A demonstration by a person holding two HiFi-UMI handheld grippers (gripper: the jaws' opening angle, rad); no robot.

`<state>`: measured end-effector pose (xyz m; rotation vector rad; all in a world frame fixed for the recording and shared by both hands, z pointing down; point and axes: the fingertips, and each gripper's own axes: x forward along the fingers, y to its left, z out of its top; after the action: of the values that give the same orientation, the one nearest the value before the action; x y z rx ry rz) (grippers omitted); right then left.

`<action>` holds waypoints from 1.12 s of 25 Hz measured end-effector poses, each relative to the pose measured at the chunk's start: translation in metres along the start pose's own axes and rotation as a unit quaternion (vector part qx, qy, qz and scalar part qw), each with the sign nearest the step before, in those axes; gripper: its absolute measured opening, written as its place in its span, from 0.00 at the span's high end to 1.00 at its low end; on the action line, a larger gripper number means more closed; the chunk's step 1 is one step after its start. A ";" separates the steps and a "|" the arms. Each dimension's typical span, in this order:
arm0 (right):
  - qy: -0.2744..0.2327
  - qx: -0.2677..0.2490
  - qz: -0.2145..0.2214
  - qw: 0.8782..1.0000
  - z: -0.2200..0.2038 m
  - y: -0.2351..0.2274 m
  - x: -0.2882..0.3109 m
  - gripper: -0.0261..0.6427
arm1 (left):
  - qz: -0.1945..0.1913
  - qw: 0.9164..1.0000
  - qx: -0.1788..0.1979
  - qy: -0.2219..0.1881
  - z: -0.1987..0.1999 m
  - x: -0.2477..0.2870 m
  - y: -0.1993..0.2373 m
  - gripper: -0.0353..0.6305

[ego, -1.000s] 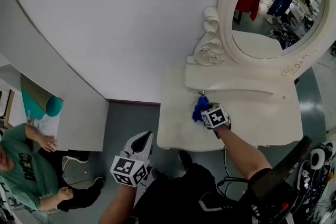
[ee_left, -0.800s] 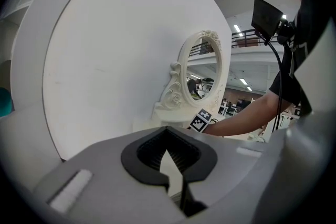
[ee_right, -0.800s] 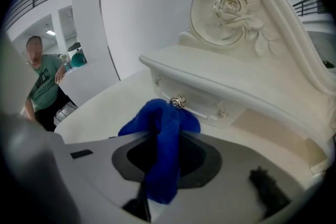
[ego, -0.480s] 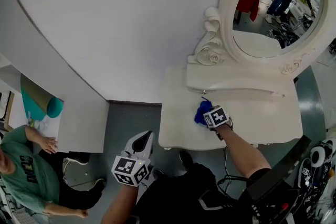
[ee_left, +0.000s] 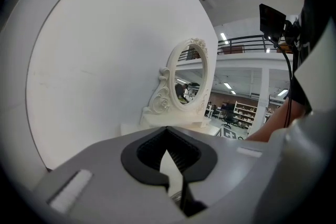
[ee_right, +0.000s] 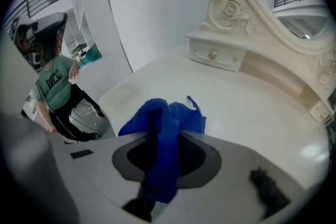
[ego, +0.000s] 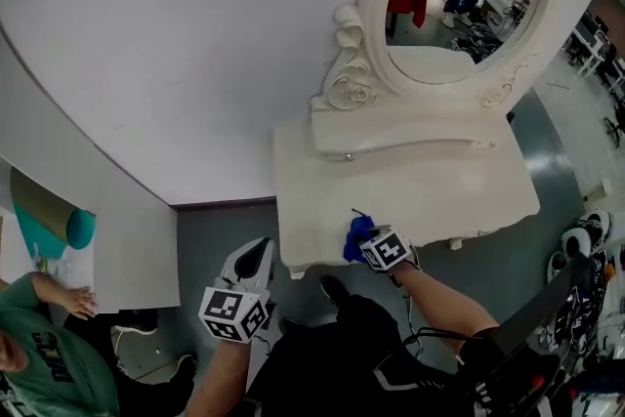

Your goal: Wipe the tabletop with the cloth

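Your right gripper (ee_right: 160, 178) is clamping its jaws tight on a fold of the blue cloth (ee_right: 167, 122). The fabric is filling the gap between the pads and spilling forward in a loose bunch. Holding it by one fold this way is leaving a soft wad ahead of the jaws, so the cloth is likely the part rubbing the surface, not the plastic.

In the head view, the wad is sitting at the lower centre of the frame, on the front left part of the tabletop (ego: 430, 190), close to its near edge. It is looking as if it is pressing on the top, though the contact itself is too small to confirm. The bare top is stretching away toward the upper right, up to the raised shelf with a small drawer knob (ee_right: 212, 54) under the oval mirror (ego: 459, 5). Most of the wiping is probably lying in that direction.

Your left gripper (ee_left: 176, 178) is carrying nothing. Its pads are meeting at the tips, with only a pale sliver showing between them. You are holding it off the table, low and left of centre in the head view, above the grey floor, presumably to leave the right arm free to sweep.

A person in a green shirt (ego: 39, 361) is sitting at the lower left, well apart from the work.
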<state>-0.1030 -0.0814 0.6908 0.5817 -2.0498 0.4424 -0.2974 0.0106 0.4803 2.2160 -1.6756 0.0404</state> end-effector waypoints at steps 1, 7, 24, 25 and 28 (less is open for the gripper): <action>0.003 0.004 0.000 1.000 -0.005 0.005 -0.002 0.81 | -0.005 1.000 0.003 0.000 -0.001 -0.001 -0.002 0.94; 0.008 0.041 0.007 0.999 -0.015 0.007 -0.013 0.81 | -0.028 0.999 0.013 -0.009 -0.001 -0.006 -0.010 0.94; -0.050 -0.023 -0.043 0.998 0.111 -0.155 0.013 0.81 | 0.100 0.995 -0.016 -0.022 0.007 0.028 -0.034 0.94; -0.044 -0.029 -0.041 0.998 0.113 -0.160 0.019 0.81 | 0.106 0.994 -0.018 -0.020 0.006 0.030 -0.036 0.94; -0.025 -0.042 -0.028 0.998 0.107 -0.162 0.033 0.81 | 0.121 0.992 -0.018 -0.014 0.002 0.032 -0.042 0.94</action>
<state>-0.1002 -0.2779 0.6783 0.6034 -2.0829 0.3087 -0.2485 -0.0102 0.4750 1.9842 -1.9354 0.0411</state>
